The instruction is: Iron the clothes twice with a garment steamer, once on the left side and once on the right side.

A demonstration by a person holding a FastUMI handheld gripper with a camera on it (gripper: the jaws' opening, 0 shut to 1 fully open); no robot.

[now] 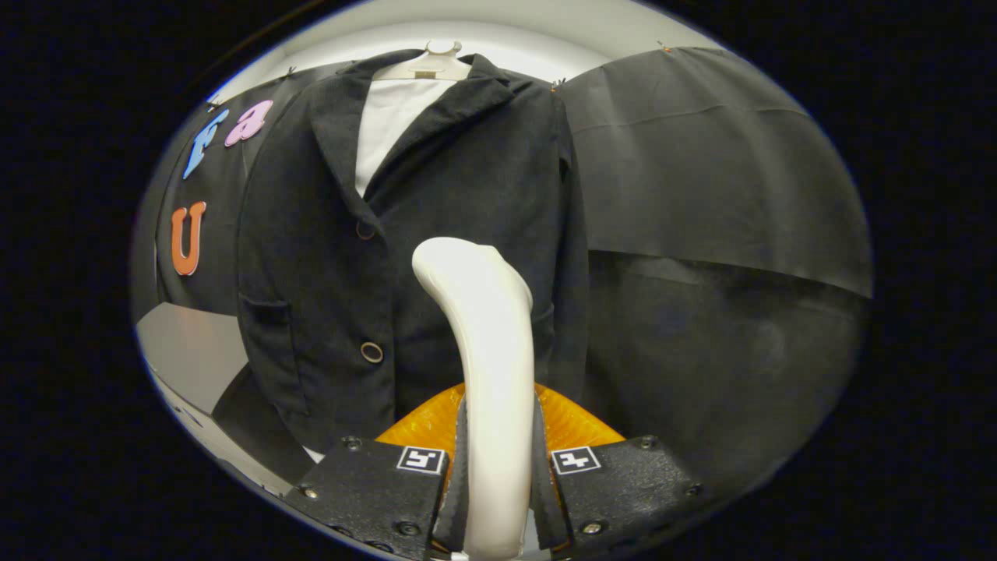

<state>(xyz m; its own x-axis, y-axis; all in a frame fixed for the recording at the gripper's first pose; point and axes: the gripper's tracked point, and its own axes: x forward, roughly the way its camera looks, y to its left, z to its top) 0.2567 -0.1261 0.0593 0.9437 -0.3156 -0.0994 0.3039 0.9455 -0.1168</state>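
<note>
A black jacket [420, 234] over a white shirt [389, 125] hangs on a pale hanger [428, 66] straight ahead. My gripper [498, 475] is shut on the white handle of the garment steamer [487, 343], both fingers pressing its sides. The handle rises from between the fingers and curves left at its top, ending in front of the jacket's middle, to the right of the buttons. An orange translucent part of the steamer [576, 425] shows behind the fingers at the handle's base. Whether the steamer head touches the cloth is hidden.
Black cloth [716, 202] walls the booth on the right and behind the jacket. A grey surface [187, 351] lies low to the left of the jacket, with a white edge below it.
</note>
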